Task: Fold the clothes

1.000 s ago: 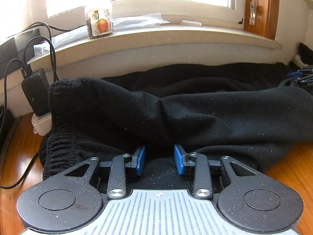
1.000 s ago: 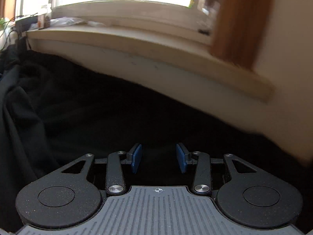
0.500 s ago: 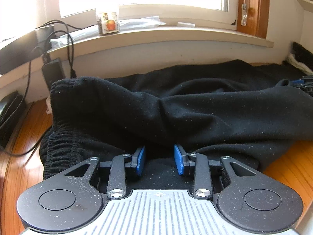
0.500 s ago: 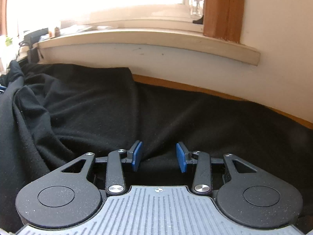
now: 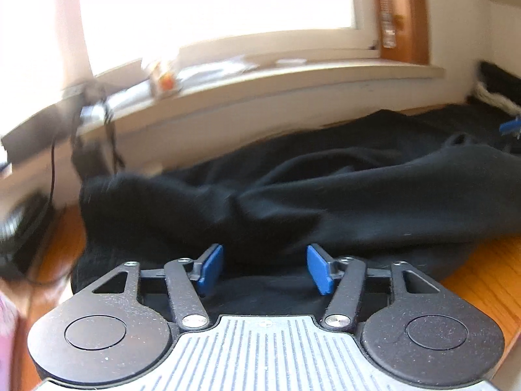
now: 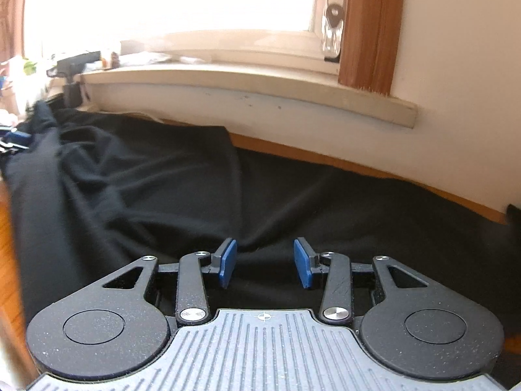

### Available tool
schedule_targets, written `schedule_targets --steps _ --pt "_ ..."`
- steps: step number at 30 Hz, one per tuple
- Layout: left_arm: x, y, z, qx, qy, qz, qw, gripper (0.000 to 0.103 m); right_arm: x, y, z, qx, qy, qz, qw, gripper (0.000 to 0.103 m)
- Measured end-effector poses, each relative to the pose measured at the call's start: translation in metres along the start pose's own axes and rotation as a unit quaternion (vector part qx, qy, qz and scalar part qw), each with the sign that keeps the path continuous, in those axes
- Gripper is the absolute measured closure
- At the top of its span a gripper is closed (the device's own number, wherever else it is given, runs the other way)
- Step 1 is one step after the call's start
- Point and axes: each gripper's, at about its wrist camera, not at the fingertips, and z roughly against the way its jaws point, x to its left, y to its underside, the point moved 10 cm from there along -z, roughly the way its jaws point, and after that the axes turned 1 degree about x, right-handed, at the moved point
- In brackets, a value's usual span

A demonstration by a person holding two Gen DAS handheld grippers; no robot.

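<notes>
A black garment (image 5: 358,195) lies bunched on a wooden table (image 5: 482,280) below a window. In the left wrist view my left gripper (image 5: 265,267) sits at its near edge. Its jaws are opening, and the blue pads stand clear of the cloth that lies between and ahead of them. The garment's thick cuffed end (image 5: 107,195) is blurred at the left. In the right wrist view the same black garment (image 6: 146,195) spreads wide, with folds running toward my right gripper (image 6: 265,262), which is shut on a bunch of it.
A window sill (image 5: 293,84) runs along the back wall with a small packet (image 5: 162,78) on it. Cables and a power adapter (image 5: 94,137) hang at the far left. A wooden window frame (image 6: 368,26) stands at the right. Bare wood shows at the garment's right end.
The left jaws have spread wider and let the cloth go. Both grippers have drawn back from the wall, and the right one now shows more of the spread garment.
</notes>
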Motion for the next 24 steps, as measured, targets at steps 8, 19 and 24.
schedule_targets --steps 8,19,24 --pt "-0.057 -0.003 0.006 -0.016 0.015 -0.083 0.9963 0.030 0.023 0.035 0.053 0.017 -0.010 0.002 1.000 0.062" --pt "-0.092 -0.003 0.004 -0.028 0.022 -0.153 0.9876 0.030 0.058 0.053 0.065 0.023 -0.038 0.002 0.999 0.061" --pt "-0.102 -0.009 -0.003 -0.034 0.038 -0.154 0.9867 0.040 0.075 0.045 0.066 0.015 -0.052 0.016 0.998 0.061"
